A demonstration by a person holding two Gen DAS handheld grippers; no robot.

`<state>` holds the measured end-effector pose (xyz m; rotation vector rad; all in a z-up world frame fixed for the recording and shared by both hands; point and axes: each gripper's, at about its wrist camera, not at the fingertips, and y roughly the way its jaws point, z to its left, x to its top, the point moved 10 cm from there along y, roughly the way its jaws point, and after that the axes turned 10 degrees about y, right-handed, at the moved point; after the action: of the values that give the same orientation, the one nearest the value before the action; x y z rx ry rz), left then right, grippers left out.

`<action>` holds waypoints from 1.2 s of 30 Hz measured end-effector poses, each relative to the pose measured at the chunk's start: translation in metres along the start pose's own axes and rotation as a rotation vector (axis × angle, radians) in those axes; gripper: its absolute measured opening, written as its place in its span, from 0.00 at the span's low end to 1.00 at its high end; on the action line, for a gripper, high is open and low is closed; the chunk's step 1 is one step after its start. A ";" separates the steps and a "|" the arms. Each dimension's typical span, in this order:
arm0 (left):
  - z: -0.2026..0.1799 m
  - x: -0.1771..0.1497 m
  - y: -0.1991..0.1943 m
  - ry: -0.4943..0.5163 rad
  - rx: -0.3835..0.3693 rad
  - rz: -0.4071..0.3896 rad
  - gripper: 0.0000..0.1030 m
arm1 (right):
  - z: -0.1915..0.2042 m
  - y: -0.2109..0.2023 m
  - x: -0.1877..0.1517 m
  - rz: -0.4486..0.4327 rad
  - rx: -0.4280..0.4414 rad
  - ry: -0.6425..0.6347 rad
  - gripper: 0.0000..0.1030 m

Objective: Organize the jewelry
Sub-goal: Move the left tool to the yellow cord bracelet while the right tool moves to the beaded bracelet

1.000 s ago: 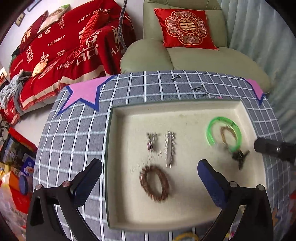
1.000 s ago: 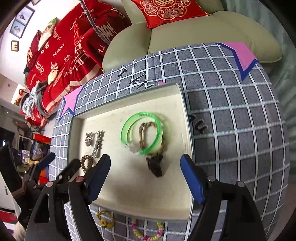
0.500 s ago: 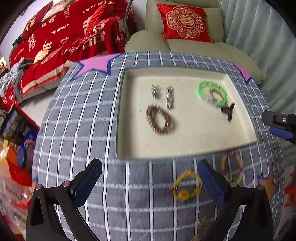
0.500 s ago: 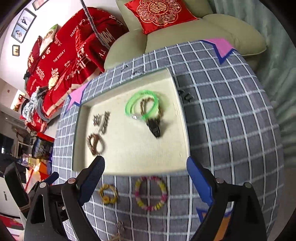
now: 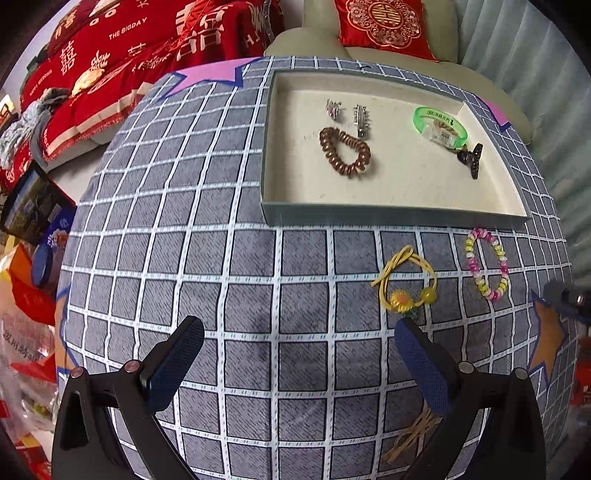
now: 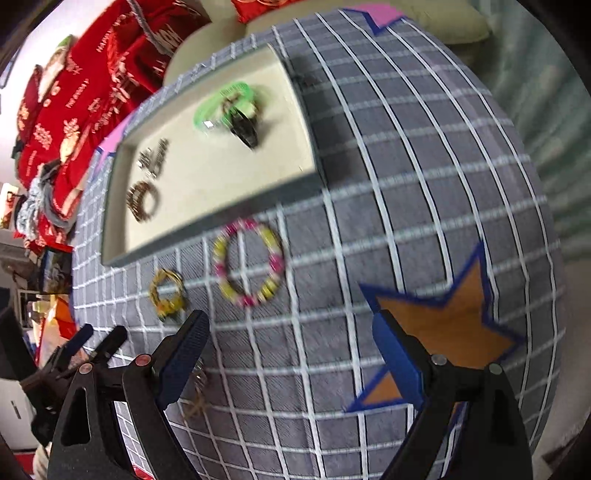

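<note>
A cream tray [image 5: 391, 216] on the checked cloth holds a brown coil hair tie [image 5: 343, 151], two silver clips [image 5: 361, 116], a green bangle [image 5: 439, 125] and a black claw clip [image 5: 471, 157]. In front of it on the cloth lie a yellow flower hair tie [image 5: 406, 284] and a pink-and-yellow bead bracelet [image 5: 485, 264]. My left gripper [image 5: 297, 332] hangs open over bare cloth, left of the flower tie. My right gripper [image 6: 291, 325] is open and empty too, just nearer than the bead bracelet [image 6: 249, 273]. The right wrist view is blurred.
Tan rubber bands [image 5: 410, 435] lie by the left gripper's right finger. An orange star patch [image 6: 443, 325] marks the cloth under the right gripper. A green sofa with a red cushion [image 5: 384, 26] stands beyond the table, with red bedding [image 5: 110, 55] to the left.
Both grippers have drawn back from over the tray toward the table's near side. The flower tie, bead bracelet and rubber bands have come into view. Both stayed open.
</note>
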<state>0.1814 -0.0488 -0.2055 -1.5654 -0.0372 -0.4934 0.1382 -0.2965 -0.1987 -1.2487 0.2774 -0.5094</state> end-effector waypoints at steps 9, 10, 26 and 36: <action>-0.012 -0.002 0.010 0.018 -0.032 0.007 1.00 | -0.013 0.009 -0.013 0.009 -0.071 0.015 0.89; -0.013 0.000 0.011 0.023 -0.034 0.005 1.00 | -0.014 0.009 -0.013 0.006 -0.078 0.014 0.89; -0.034 0.025 0.025 0.097 -0.058 -0.011 0.90 | 0.011 0.026 0.021 -0.052 -0.135 -0.058 0.86; -0.045 0.027 0.038 0.120 -0.069 0.013 0.82 | 0.024 0.047 0.030 -0.068 -0.223 -0.147 0.67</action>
<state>0.2047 -0.1022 -0.2333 -1.5997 0.0824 -0.5821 0.1854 -0.2809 -0.2340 -1.5092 0.1713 -0.4506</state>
